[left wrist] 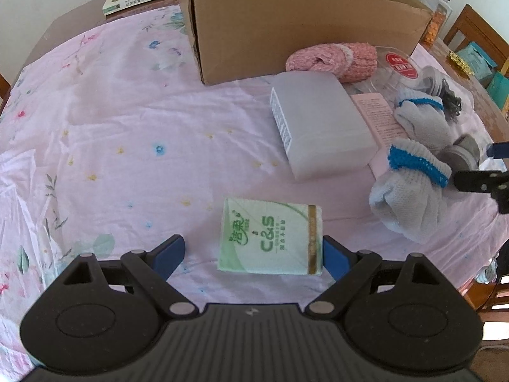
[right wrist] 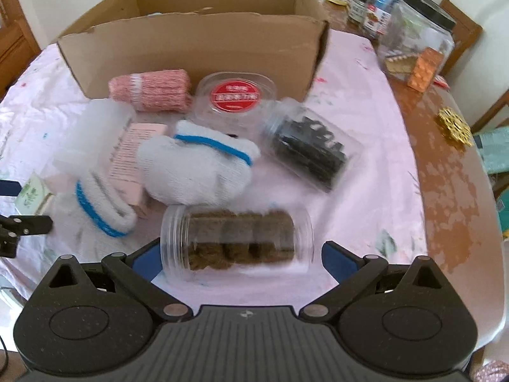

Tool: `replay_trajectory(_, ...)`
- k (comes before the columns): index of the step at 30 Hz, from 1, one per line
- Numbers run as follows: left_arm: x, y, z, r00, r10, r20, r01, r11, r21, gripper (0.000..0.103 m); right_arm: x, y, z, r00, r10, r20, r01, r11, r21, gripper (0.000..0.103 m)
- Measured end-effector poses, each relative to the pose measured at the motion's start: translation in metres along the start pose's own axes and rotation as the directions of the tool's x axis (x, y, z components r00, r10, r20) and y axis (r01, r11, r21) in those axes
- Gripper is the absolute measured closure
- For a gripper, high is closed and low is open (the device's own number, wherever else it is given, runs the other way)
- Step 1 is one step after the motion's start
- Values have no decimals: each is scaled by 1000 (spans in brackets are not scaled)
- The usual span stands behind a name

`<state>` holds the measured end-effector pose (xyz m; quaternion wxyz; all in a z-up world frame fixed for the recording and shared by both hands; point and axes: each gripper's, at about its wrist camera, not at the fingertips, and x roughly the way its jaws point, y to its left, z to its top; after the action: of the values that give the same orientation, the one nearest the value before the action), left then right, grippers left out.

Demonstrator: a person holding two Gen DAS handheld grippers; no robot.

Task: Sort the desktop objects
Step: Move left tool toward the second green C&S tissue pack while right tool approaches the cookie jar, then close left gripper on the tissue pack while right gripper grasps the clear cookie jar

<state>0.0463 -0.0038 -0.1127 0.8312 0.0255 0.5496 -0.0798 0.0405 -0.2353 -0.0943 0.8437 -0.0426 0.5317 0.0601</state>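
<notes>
Tissue pack (left wrist: 270, 238), green and white, lies flat on the pink floral cloth (left wrist: 127, 127) between the spread fingers of the left gripper (left wrist: 254, 254). Its right edge sits against or just beside the right blue pad (left wrist: 335, 259); the left pad stands clear of it, so the jaws are open and grip nothing.

The right gripper (right wrist: 237, 254) is likewise open. A clear jar of brown pieces (right wrist: 237, 238) lies on its side across the gap between its blue pads (right wrist: 144, 259), each end near a pad; whether either pad touches it cannot be told.

Beyond the tissue pack, in the left wrist view, a white box (left wrist: 321, 127) lies flat, with a pink leaflet (left wrist: 378, 117) just beside it on the right. Two white gloves with blue cuffs (left wrist: 413, 184) rest right of that. A pink knitted roll (left wrist: 331, 59) lies against the front wall of the open cardboard box (left wrist: 286, 25), which stands at the far side of the cloth.

From the right wrist view, the gloves sit just behind the brown jar. Further right, a second clear jar holding black clips (right wrist: 308, 152) lies tilted on its side. A clear tub with a red label (right wrist: 235, 95) sits near the cardboard box, beside the knitted roll. Tall jars (right wrist: 416, 38) stand on bare wood at the far right.
</notes>
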Motion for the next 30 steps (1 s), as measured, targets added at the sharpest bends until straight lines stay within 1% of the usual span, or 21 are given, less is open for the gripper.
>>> replay_trajectory(5,1,2,-2,1000,4,5,-4,1000,5,12,2,-7,-2,1000,3,-14,-2,1000,13,0)
replay_trajectory(10,4,-2,-2,1000,17,10,-17,999,29,12,11,6,-2,999,-30,-23,29,998,-55,0)
replay_trajectory(14,2,-1,-3,1000,19,24,-20,1000,20,12,8,10,1,1000,-27,-3,27,996,-87,0)
replay_trajectory(16,-1,-1,-4,999,18,44,-19,1000,20,13,8,10,3,1000,-23,2,23,994,-105,0)
replay_trajectory(20,0,-5,-5,998,17,57,-19,999,40,13,8,11,7,1000,-12,7,13,989,-146,0)
replay_trajectory(25,2,-8,-6,998,11,65,-16,998,68,17,10,11,10,1000,7,7,-5,980,-197,0)
replay_trajectory(26,1,-8,-7,998,9,70,-14,997,75,22,10,11,11,1000,8,9,-6,978,-210,0)
replay_trajectory(27,1,-9,-7,997,8,73,-14,997,82,24,9,12,11,1000,7,12,-4,974,-225,0)
replay_trajectory(29,0,-10,-6,997,6,77,-14,995,95,25,11,12,13,1000,6,11,-3,969,-246,0)
replay_trajectory(30,0,-11,-6,997,5,79,-13,995,98,28,12,12,14,1000,7,8,-5,968,-251,1)
